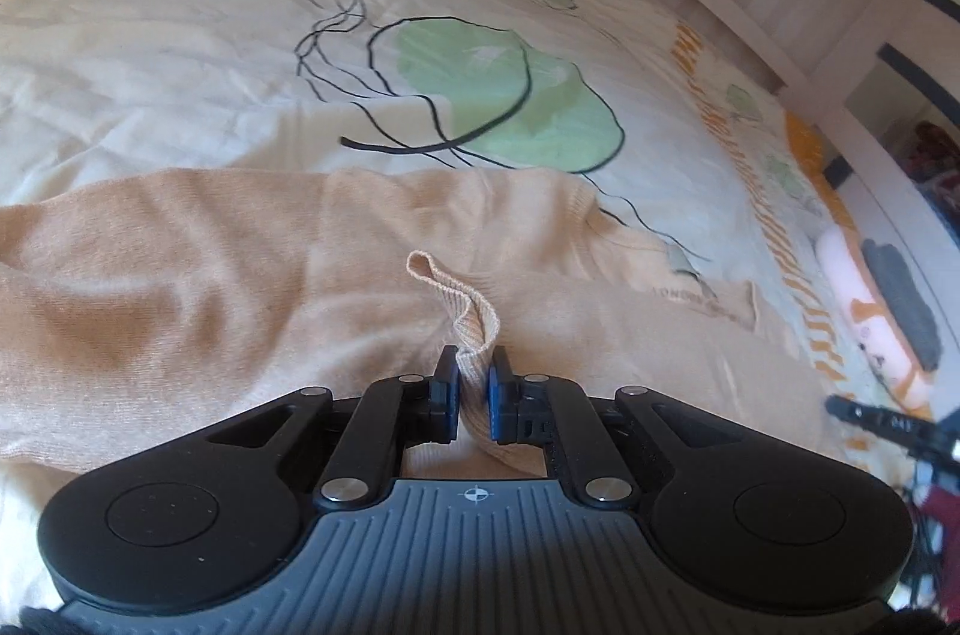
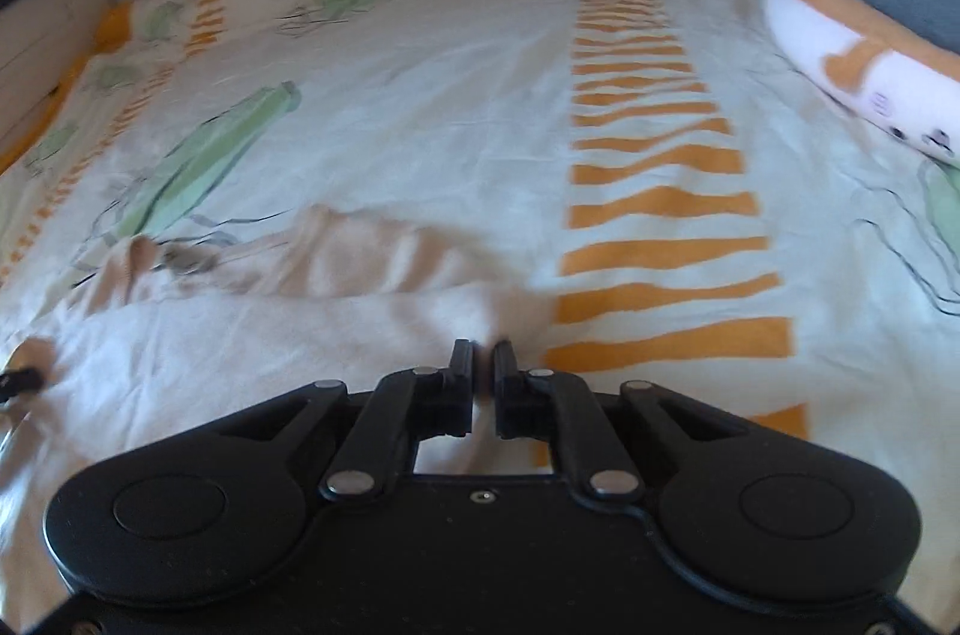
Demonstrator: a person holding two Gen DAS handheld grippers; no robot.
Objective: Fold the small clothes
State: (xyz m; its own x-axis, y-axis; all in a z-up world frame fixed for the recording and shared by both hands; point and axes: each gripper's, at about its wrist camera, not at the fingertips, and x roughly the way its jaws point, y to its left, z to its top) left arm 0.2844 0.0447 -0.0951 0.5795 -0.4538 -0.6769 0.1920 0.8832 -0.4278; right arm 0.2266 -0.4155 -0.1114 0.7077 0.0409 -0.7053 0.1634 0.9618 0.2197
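Clamped in my left claw (image 1: 474, 383) is a ribbed cuff (image 1: 462, 311) of the peach garment (image 1: 210, 275), its loop standing up between the pads while the rest lies spread over the bed cover (image 1: 240, 65). From the right wrist view, my right claw (image 2: 485, 365) is drawn nearly together at the garment's pale edge (image 2: 300, 353), beside the orange stripes (image 2: 660, 215); cloth seems pinched there, though blur keeps me from being sure. A plush toy (image 2: 870, 53) lies well off to the right. To fold well, I judge both corners should rise together, kept taut and level, then be laid over evenly so no wrinkle gets trapped.
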